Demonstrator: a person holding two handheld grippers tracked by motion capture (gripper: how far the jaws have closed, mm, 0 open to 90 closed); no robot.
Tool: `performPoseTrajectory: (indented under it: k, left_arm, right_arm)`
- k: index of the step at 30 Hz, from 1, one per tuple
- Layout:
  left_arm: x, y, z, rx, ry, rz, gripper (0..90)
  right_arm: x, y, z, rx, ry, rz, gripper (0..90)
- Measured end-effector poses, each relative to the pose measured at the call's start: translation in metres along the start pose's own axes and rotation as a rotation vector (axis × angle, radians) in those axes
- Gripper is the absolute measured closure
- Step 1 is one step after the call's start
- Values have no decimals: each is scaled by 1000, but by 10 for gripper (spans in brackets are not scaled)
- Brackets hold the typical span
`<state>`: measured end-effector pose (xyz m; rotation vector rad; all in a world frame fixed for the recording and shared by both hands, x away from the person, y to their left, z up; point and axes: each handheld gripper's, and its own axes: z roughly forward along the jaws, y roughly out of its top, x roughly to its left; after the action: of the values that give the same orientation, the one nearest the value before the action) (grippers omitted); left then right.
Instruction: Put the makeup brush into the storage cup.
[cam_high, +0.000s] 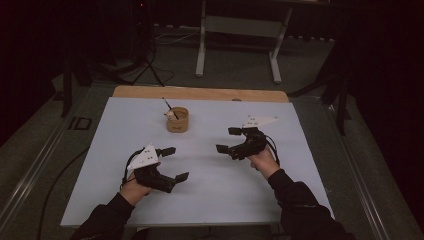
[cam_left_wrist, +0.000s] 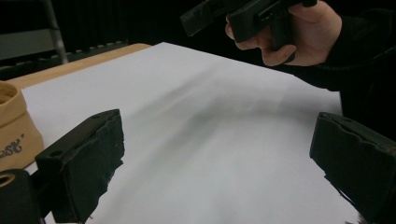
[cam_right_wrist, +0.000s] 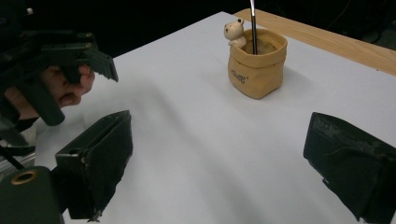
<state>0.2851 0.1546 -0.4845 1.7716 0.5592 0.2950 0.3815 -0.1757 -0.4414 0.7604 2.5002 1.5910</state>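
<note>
A: Both tongs are wide open, holding nothing. The little cup (cam_high: 177, 120) sits ahead of the left gripper (cam_high: 174, 163), left of the right gripper (cam_high: 228, 140).

B: A jaw could knock it over. That thin stick (cam_right_wrist: 253, 25) inside, maybe a pen, could fall out.

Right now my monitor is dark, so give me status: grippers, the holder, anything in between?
Left gripper open, nothing held. Right gripper open, nothing held. Tan pen holder upright, pen inside, untouched. White mat bare between grippers and holder.
</note>
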Motion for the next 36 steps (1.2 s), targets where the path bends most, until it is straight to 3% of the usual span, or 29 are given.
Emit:
performPoseTrajectory:
  k: [6,10,18,24,32,36]
  left_arm:
    - [3,-1,-9,14,-19,-6,35]
    - [4,0,-14,27,-15,0,35]
    - [7,1,-27,34,-1,-2,34]
    - [9,-1,-35,34,-2,3,28]
    - [8,-7,-47,15,-3,9,28]
    - [5,-12,-54,8,-10,19,28]
  right_arm:
    - [4,-10,-15,-54,11,-8,81]
    - [6,-14,-21,-60,21,-3,82]
    - [14,-29,-36,-87,56,-44,97]
    - [20,-45,-47,-69,37,-92,97]
    - [20,-61,-61,-64,33,-75,98]
    - [22,-71,-66,-63,46,-97,98]
